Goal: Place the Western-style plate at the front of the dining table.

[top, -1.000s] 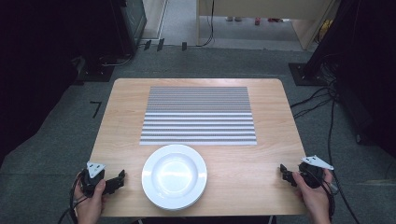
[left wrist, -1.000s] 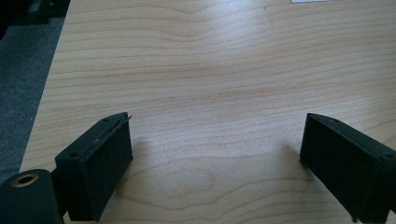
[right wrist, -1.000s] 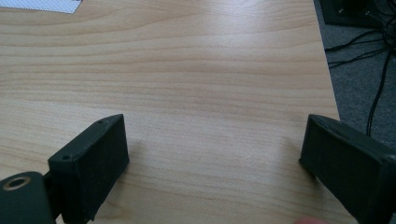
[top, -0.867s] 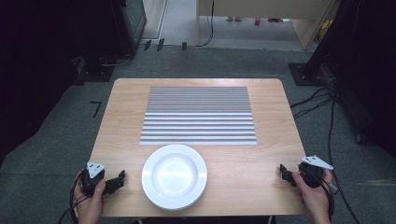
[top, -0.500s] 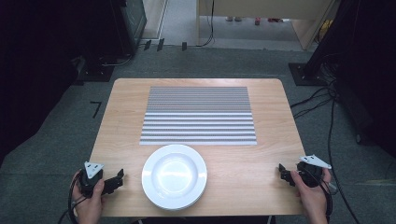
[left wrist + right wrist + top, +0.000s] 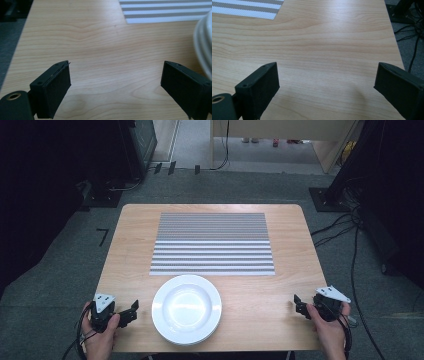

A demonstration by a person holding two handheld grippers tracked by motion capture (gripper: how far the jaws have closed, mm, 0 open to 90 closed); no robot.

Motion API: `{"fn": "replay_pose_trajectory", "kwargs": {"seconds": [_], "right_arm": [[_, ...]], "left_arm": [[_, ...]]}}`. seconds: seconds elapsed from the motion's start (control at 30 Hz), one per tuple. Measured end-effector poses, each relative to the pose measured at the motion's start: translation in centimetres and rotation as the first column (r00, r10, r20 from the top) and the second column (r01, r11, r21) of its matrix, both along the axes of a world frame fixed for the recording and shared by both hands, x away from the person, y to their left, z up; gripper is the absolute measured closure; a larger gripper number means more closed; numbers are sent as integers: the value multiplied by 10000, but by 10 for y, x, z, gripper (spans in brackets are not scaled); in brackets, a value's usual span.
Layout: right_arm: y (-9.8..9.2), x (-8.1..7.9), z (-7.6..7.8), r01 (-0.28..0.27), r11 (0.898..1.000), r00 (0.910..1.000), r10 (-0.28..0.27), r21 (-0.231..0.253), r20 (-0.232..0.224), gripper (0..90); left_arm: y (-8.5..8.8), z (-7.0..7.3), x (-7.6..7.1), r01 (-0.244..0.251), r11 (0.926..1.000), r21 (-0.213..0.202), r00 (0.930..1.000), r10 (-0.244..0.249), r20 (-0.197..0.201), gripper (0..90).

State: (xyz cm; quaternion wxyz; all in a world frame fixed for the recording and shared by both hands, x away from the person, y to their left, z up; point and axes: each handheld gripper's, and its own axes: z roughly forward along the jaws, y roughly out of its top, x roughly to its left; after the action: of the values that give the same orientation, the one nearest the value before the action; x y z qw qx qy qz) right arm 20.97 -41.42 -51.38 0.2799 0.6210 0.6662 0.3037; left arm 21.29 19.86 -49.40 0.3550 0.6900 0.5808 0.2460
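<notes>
Item: white plate (image 6: 186, 308), the thing nearest both tools, resting on the wooden table (image 6: 125, 245) at its near edge, just in front of the striped placemat (image 6: 212, 243) and apart from it. Risks, as we judge them: from the left gripper view the plate (image 6: 203, 47) reads as a ribbed white edge, perhaps more than one plate stacked (we cannot tell for sure), so a pinch on the rim may lift only the top piece or tilt the lot; the glazed rim is smooth and the black jaws are flat, so a shallow bite could let it slide out; and since the plate sits close to the table's near edge, a sideways nudge from either tool could push it towards the person and off. Left gripper (image 6: 128, 312): held in the person's left hand (image 6: 100, 337), just left of the plate, not touching it; in its own view (image 6: 115, 87) we see the jaws spread wide with bare wood between them, holding nothing. Right gripper (image 6: 298, 306): held in the right hand (image 6: 330, 330), well to the right of the plate, pointing towards it; in its own view (image 6: 327, 90) the jaws stand equally wide apart over empty tabletop, gripping nothing and touching nothing. Both tools are low over the table, on either side of the plate.
</notes>
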Motion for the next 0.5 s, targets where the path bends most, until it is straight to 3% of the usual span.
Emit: {"fn": "replay_pose_trajectory", "kwargs": {"seconds": [0.17,0.5], "right_arm": [[7,-1,2,-137,9999,9999,137,10,52,53],[19,-2,3,-459,9988,9989,457,189,122,53]], "left_arm": [[-5,4,-2,180,9996,-239,9998,-177,135,90],[-15,7,-5,595,9977,-336,9976,-583,376,91]]}}
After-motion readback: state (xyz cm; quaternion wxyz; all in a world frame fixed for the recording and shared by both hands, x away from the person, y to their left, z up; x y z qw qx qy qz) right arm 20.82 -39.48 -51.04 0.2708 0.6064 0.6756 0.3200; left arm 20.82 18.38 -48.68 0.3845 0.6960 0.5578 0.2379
